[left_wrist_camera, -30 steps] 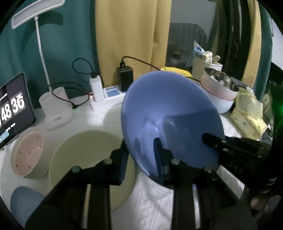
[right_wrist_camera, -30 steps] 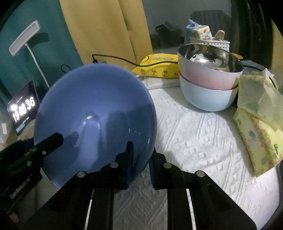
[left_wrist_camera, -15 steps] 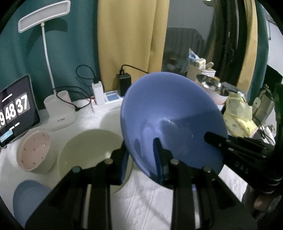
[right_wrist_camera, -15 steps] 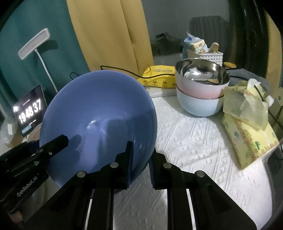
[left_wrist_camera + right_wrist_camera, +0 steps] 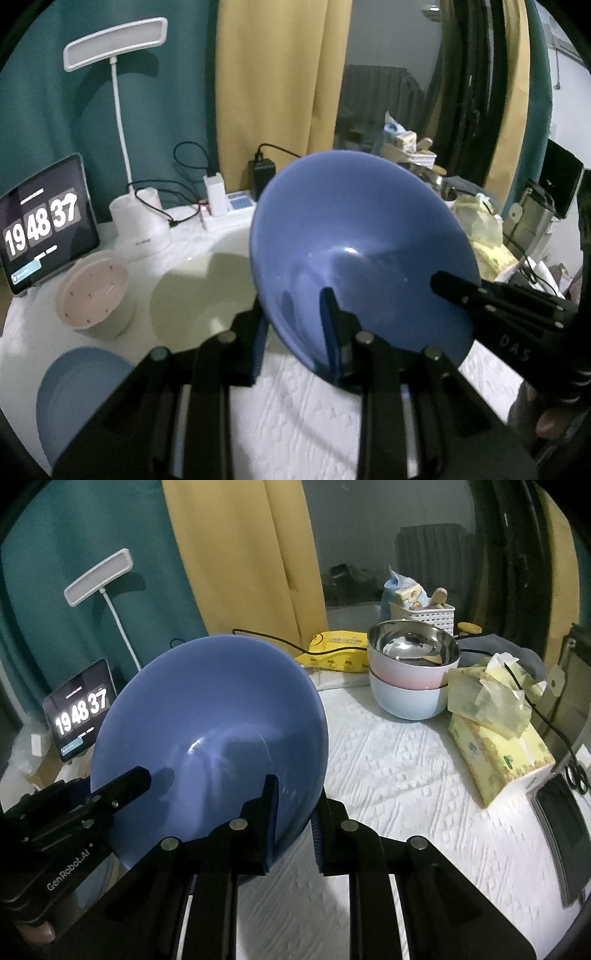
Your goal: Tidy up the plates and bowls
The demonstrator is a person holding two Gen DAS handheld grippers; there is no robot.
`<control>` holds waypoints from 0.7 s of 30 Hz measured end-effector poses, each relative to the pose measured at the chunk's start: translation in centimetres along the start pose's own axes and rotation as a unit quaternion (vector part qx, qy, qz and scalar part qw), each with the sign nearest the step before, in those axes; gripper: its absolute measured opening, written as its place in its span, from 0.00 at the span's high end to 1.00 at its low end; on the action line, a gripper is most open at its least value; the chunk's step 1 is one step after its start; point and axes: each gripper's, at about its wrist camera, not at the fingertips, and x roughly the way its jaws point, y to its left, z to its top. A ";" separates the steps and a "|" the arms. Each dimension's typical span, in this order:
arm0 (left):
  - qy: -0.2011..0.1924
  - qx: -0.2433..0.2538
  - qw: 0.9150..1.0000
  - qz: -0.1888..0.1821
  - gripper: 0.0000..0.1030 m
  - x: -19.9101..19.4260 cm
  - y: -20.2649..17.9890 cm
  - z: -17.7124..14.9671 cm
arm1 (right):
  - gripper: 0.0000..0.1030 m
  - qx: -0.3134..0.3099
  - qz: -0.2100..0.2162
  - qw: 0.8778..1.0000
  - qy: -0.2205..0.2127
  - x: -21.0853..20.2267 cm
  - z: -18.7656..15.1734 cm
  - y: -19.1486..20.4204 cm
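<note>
Both tongs are carrying the blue bowl higher than a second ago, so more of the room is showing behind it.

Through the left wrist camera, the left tongs [image 5: 295, 328] are pinching the near rim of the blue bowl [image 5: 354, 236], one finger inside and one outside, while the bowl is hanging tilted above the white surface [image 5: 306, 413], over the pale green plate [image 5: 199, 291]. Since only thin edges are being gripped, any uneven pull between the hands is risking a slip onto that plate or the pink bowl [image 5: 92, 291].

Through the right wrist camera, the right tongs [image 5: 293, 808] are clamping the opposite rim of the blue bowl [image 5: 207, 716]. If it is heading for the stacked bowls [image 5: 412, 679], the tall bowl is hiding part of the path, so it may be knocking the tissue box [image 5: 498, 753] or the steel bowl [image 5: 413, 646] on top.
</note>
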 end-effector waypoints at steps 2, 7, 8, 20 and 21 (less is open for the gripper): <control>-0.001 -0.002 1.000 -0.001 0.73 -0.6 0.1 -0.3 | 0.83 -0.001 0.000 1.000 0.000 -0.5 -0.4 0.3; 0.003 -0.005 1.000 -0.004 0.73 -1.7 0.4 -1.5 | 0.83 -0.004 0.000 1.000 0.004 -1.6 -1.4 1.1; 0.004 -0.006 1.000 -0.004 0.73 -1.9 0.5 -1.7 | 0.83 -0.004 0.000 1.000 0.005 -1.8 -1.5 1.2; 0.024 -0.015 1.000 -0.005 0.73 -3.5 1.7 -4.6 | 0.83 0.000 0.007 0.999 0.037 -2.4 -4.4 2.6; 0.026 -0.016 1.000 -0.005 0.73 -3.6 1.8 -4.9 | 0.83 0.000 0.008 0.999 0.041 -2.5 -4.7 2.7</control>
